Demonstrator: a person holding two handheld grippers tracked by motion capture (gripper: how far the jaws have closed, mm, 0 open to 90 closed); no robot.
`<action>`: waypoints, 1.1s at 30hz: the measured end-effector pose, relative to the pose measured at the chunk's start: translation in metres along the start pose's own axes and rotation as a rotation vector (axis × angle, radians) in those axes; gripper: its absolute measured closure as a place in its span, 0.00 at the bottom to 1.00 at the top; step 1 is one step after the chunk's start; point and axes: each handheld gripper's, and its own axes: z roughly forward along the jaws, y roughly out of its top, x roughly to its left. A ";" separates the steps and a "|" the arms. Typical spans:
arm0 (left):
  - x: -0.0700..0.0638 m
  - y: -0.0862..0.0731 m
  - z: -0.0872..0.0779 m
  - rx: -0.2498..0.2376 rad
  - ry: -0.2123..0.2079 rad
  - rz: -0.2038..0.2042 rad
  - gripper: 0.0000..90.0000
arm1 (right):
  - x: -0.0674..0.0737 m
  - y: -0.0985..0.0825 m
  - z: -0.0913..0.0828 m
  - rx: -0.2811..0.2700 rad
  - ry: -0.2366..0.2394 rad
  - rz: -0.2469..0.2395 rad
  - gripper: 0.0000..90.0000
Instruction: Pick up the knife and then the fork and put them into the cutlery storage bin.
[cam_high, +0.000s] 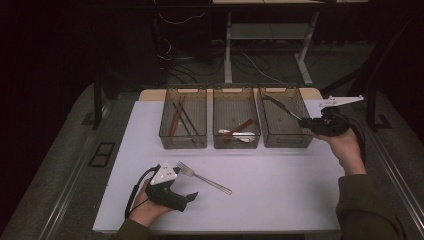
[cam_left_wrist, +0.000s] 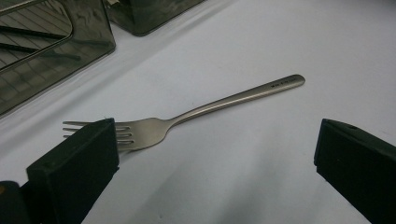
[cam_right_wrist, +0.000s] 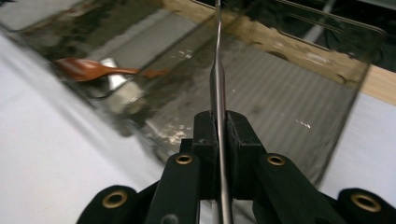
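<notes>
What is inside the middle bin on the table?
The middle bin holds a brown wooden spoon and a white spoon, lying partly crossed. Where they cross, the bin's floor is covered, so anything under them cannot be seen.

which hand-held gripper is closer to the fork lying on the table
Left. The left hand-held gripper sits open right at the fork, one jaw over its tines. The right hand-held gripper is far off at the right bin, shut on a metal utensil.

One line of small engraved lettering is seen near the end of the fork (cam_left_wrist: 187, 114) handle, left gripper view; too small to be read. No other text or labels are found.
</notes>
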 end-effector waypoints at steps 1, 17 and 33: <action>0.000 0.000 0.000 0.000 0.000 0.000 0.00 | -0.003 0.001 0.002 0.009 -0.012 0.012 0.92; -0.001 0.000 0.001 -0.001 -0.014 0.005 0.00 | -0.020 0.016 0.047 0.175 -0.078 0.020 0.92; -0.002 -0.002 0.003 0.012 -0.027 0.006 0.00 | -0.022 0.008 0.073 0.274 -0.087 0.015 0.91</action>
